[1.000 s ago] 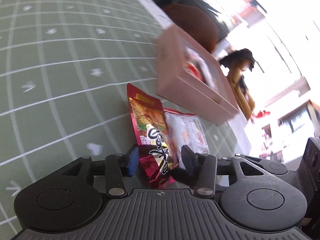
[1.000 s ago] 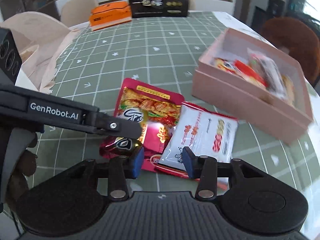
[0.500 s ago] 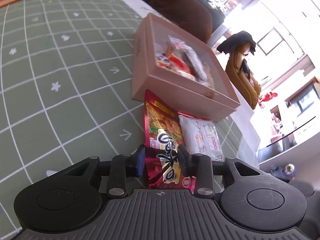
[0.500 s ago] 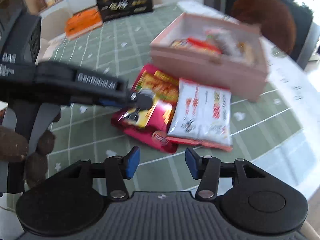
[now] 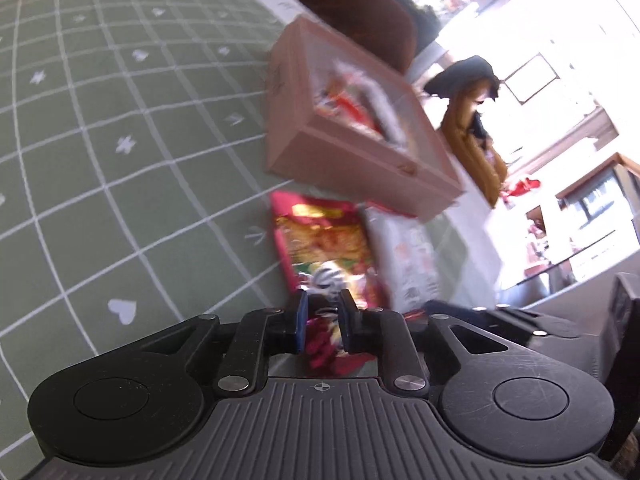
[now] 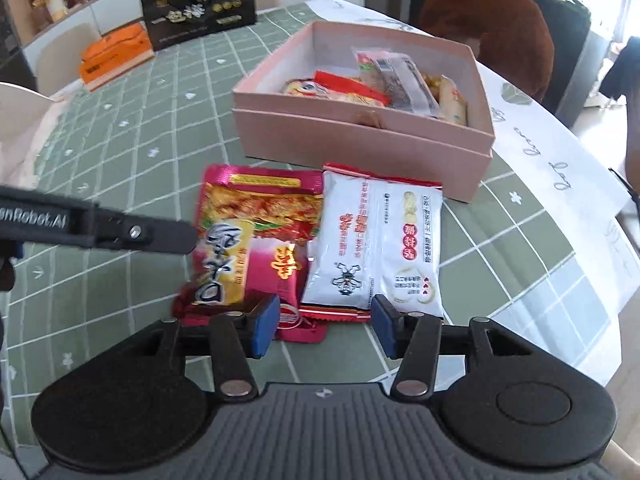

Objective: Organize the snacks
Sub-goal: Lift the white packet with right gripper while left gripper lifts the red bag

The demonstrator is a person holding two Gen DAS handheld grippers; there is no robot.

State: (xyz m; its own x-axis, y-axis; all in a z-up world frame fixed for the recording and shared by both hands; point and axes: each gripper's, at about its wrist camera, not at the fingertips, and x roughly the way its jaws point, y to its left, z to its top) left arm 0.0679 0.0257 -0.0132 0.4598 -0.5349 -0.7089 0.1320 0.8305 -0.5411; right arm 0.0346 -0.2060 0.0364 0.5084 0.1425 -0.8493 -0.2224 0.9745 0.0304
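Left gripper point(image 5: 323, 322): I've just closed it on the near edge of the red snack packet point(image 6: 256, 240), lower centre of frame; a second ago the jaws stood apart.
Meaning: I judge the packet is ready to lift.
Right gripper point(image 6: 325, 328): part-open, empty, before the white packet point(image 6: 380, 244).
Pink box point(image 6: 360, 136): upper centre, already holding several snacks.
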